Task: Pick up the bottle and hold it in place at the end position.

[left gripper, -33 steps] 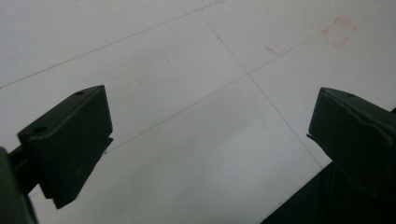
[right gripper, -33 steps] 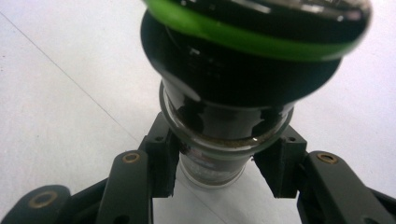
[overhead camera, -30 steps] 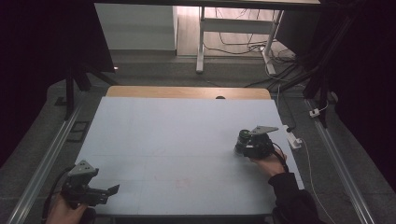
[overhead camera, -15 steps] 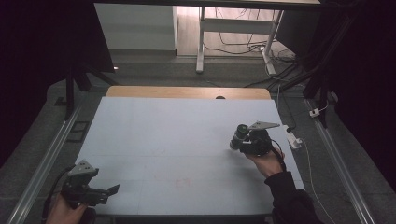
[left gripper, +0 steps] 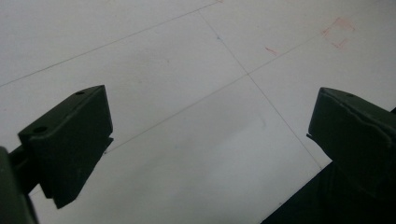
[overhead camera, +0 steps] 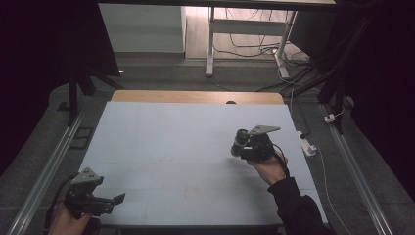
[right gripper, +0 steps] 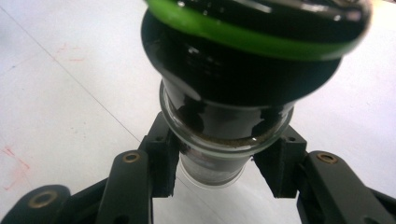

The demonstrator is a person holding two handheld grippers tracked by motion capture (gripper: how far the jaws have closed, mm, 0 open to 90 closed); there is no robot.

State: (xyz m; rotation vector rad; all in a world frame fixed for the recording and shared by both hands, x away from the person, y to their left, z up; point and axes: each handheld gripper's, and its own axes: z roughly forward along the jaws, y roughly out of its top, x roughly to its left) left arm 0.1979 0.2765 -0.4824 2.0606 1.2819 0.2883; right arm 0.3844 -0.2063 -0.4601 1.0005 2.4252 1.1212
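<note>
Right tool (overhead camera: 243, 146), 3 o'clock on desk (overhead camera: 161, 142), clamps glass jar (right gripper: 224, 140) below its lid; probably slick, we risk slippage. Left tool (left gripper: 210, 140) wide open, empty.

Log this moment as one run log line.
left gripper: open, near table corner | right gripper: shut on glass jar, black lid with green ring
</note>
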